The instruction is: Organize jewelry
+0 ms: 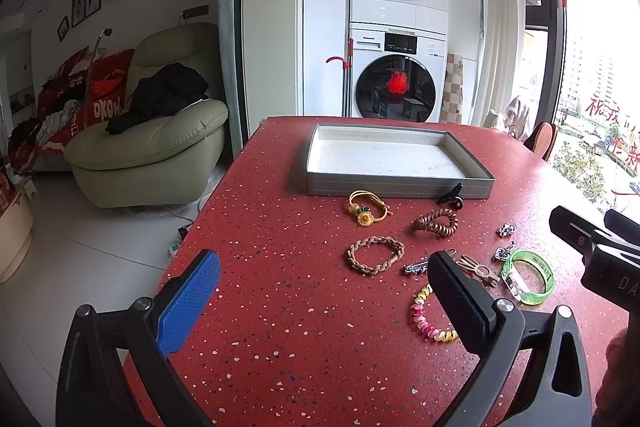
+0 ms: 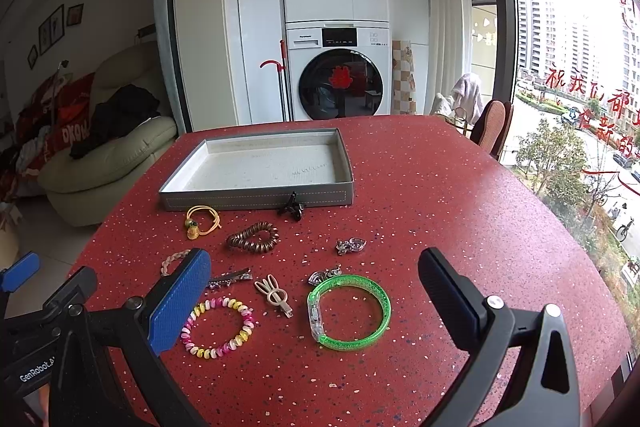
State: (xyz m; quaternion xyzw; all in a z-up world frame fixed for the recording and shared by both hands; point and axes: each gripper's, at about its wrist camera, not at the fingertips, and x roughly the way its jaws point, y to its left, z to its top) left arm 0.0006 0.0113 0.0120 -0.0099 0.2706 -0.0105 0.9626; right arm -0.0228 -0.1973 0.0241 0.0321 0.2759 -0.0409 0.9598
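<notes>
A shallow grey tray (image 1: 400, 185) (image 2: 256, 198) with a white floor lies on the red speckled table, nothing inside it. Jewelry lies loose in front of it: a green bangle (image 2: 349, 311) (image 1: 529, 281), a pink-and-yellow bead bracelet (image 2: 218, 327) (image 1: 430, 317), a braided tan bracelet (image 1: 375, 254), a brown coil tie (image 2: 253, 237) (image 1: 436, 221), a yellow flower tie (image 1: 366, 211) (image 2: 202, 221), a cream rabbit clip (image 2: 274, 293), a black claw clip (image 2: 292, 207) and silver charms (image 2: 351, 245). My left gripper (image 1: 324, 301) and my right gripper (image 2: 316, 297) both hover open above the table, holding nothing.
The table (image 2: 460, 195) drops off at its left edge toward a white floor and a pale green armchair (image 1: 156, 147). Stacked washing machines (image 2: 336, 27) stand behind it, a chair (image 2: 492, 131) at its far right, and a large window on the right.
</notes>
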